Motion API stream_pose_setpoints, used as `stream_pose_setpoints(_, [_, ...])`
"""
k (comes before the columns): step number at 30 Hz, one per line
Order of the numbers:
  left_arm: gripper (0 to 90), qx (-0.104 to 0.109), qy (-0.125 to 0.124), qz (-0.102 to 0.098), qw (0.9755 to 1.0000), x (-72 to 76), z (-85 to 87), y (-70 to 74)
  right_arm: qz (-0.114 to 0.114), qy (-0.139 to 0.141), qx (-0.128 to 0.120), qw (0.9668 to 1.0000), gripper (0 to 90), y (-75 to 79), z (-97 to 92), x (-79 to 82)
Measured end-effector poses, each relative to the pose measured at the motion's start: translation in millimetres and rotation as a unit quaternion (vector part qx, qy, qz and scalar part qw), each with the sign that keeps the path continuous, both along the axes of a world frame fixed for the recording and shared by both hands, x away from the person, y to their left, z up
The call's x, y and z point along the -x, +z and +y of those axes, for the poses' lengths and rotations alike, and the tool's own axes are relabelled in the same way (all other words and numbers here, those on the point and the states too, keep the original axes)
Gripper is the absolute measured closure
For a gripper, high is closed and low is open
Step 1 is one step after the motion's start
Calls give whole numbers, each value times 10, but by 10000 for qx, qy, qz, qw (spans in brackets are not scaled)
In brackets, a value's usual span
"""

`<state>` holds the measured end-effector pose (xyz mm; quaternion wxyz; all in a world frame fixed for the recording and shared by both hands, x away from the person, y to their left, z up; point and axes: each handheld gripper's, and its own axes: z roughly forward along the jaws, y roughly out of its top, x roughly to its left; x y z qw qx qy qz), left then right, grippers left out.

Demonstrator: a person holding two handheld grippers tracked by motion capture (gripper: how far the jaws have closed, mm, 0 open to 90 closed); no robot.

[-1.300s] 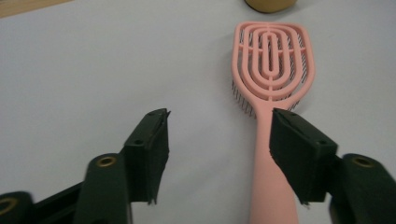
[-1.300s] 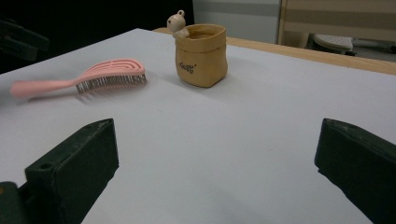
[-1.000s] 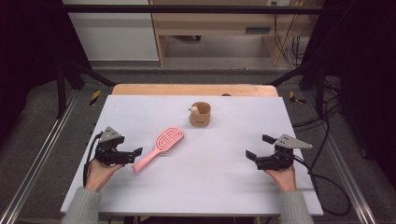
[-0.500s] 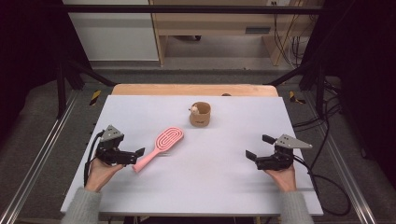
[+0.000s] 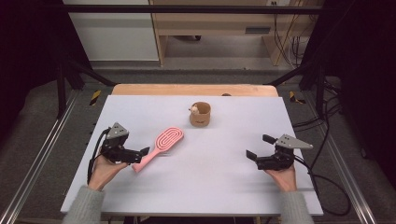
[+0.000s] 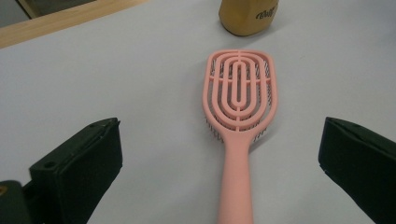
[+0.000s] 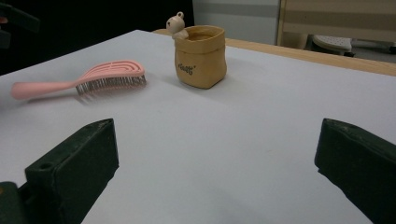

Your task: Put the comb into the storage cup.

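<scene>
**Left gripper lines up on the hairbrush handle**

We see a pink hairbrush (image 5: 160, 146) lying bristles-down on the white table (image 5: 210, 186), left of the middle, its handle slanting toward the near left corner and its head toward a small tan pouch (image 5: 200, 115) near the far edge. The left gripper (image 5: 140, 154) sits at the handle's end; from the left gripper view the brush (image 6: 239, 121) runs straight up between the two jaws, which stand spread wide with nothing in them, the handle nearer the middle of the gap than either pad. Whether a jaw touches the handle we cannot tell. The right gripper (image 5: 257, 147) rests near the right edge, well apart from the brush, its jaws likewise released and empty.

We judge the step in hand to be taking the handle. To do it well we would slide forward a little, keep the handle centred, stay low to the table and close across the narrow handle rather than the broad head, so it does not twist.

Bare table lies open between the brush and the right gripper and along the near edge; the pouch, with a small bear figure (image 7: 177, 24) at its rim, stands just beyond the brush head.
</scene>
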<state>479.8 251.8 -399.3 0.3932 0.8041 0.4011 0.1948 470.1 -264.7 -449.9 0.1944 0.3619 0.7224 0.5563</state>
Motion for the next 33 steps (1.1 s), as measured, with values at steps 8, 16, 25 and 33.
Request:
stream_pose_setpoints(8, [0,-30,-31,58,10000,-72,-40,-3,1,1,-1,10000,3,0,-1,0])
stream_pose_setpoints(16, [0,-135,-21,102,9999,-127,-96,-48,2,-4,-5,10000,3,2,-3,1])
stream_pose_setpoints(25, [0,-282,-11,217,9994,-185,-147,-166,5,0,9,10000,3,0,-3,-1])
stream_pose_setpoints(33, [0,-416,-54,325,9986,-230,-191,-254,-1,4,20,10000,3,-2,-2,-4])
